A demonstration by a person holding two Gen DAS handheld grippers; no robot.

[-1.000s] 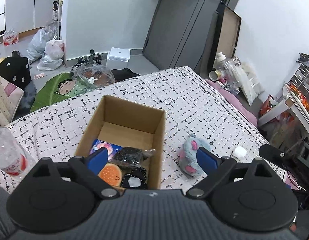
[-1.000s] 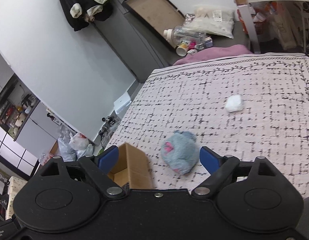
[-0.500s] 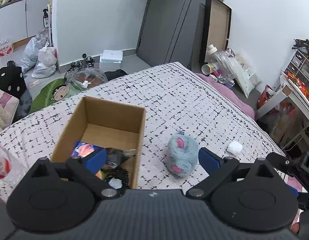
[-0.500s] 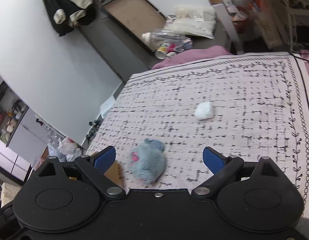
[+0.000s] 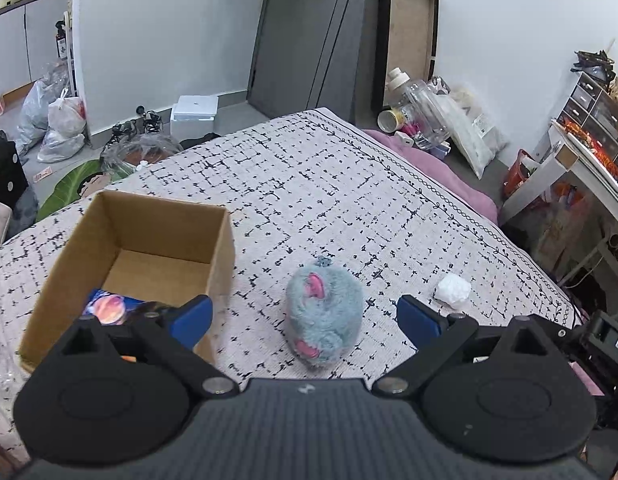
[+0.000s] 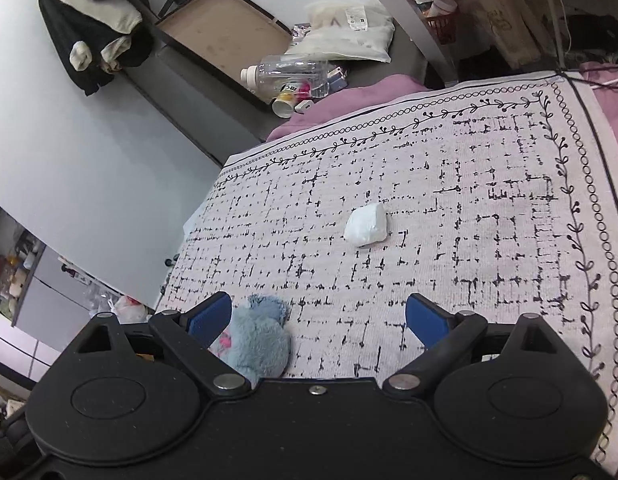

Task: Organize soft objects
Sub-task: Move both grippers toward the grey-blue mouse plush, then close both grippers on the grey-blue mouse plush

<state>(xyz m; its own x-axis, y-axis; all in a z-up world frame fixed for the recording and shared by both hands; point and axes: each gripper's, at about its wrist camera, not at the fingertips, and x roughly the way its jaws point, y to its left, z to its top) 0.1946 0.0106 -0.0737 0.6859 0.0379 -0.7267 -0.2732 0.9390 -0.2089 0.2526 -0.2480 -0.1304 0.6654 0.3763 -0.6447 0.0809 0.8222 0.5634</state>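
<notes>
A fluffy blue plush toy with pink patches lies on the patterned bed cover, right of an open cardboard box holding several small items. My left gripper is open, its blue fingers on either side of the plush, above it and not touching. A small white soft lump lies further right. In the right wrist view the white lump sits ahead of my open right gripper, and the plush shows beside its left finger.
The bed cover's bordered edge runs along the right, with pink bedding past it. Bottles and bags clutter the floor by the wall. A desk stands at the right; plastic bags lie at the left.
Both grippers moved right across the bed. The plush now lies between my left gripper's fingers instead of the box, and the white lump has come nearer the middle of the right view.
</notes>
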